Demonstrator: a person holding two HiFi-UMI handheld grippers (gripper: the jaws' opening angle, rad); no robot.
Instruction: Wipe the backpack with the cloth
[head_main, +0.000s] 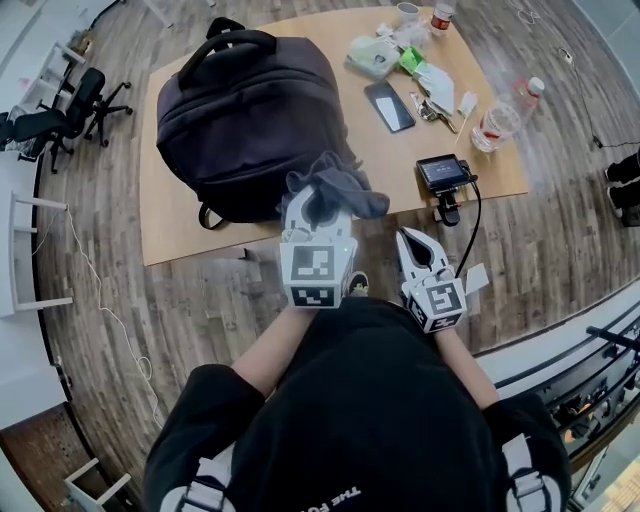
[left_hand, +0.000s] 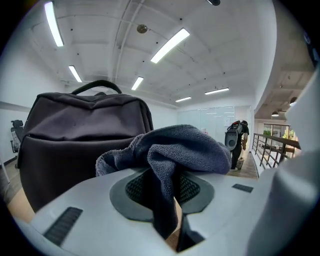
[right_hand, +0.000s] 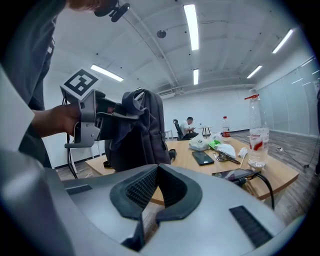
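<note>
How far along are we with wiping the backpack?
Done: the cloth is picked up, with the left tool shut on it. In hand: it hangs at the near side of the backpack; contact unclear. Left: the wiping itself; no wiped patch shows. The right tool is shut and empty.

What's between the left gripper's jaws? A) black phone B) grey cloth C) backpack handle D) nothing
B: in the left gripper view the grey cloth is pinched between the jaws of the left gripper and bunches over them, with the backpack standing beyond it.
</note>
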